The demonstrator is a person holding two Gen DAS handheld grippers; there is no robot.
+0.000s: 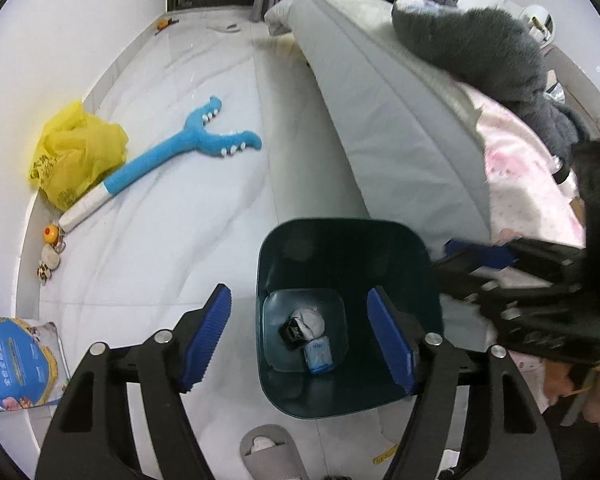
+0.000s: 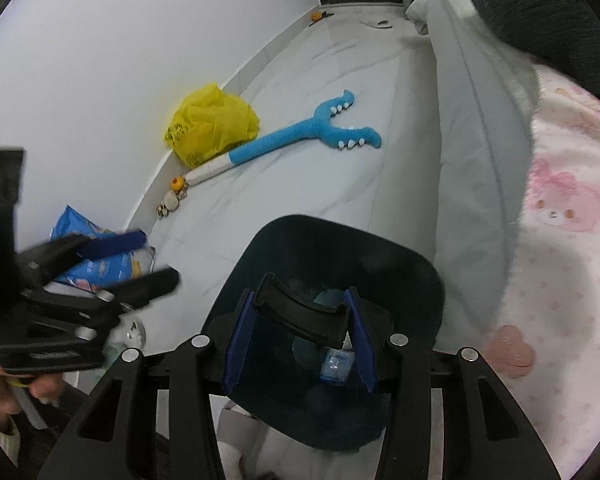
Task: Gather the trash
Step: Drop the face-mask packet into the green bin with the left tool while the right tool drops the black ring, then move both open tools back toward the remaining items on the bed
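A dark teal trash bin (image 1: pixel 404 248) stands on the floor beside the bed; it also shows in the right wrist view (image 2: pixel 412 264). Inside lie a white crumpled wad (image 1: pixel 311 320), a small black packet (image 1: pixel 292 332) and a blue-white wrapper (image 1: pixel 319 356), the last also in the right wrist view (image 2: pixel 335 366). My left gripper (image 1: pixel 300 340) is open and empty above the bin. My right gripper (image 2: pixel 300 328) is shut on a curved black plastic piece (image 2: pixel 300 312), held over the bin's mouth. The right gripper appears at the right of the left wrist view (image 1: pixel 500 264).
A yellow plastic bag (image 1: pixel 76 152), a blue plush toy (image 1: pixel 172 156) and small toys (image 1: pixel 50 248) lie by the wall. A blue printed bag (image 1: pixel 12 364) lies left. A grey slipper (image 1: pixel 268 452) sits in front of the bin. The bed (image 1: pixel 380 112) runs along the right.
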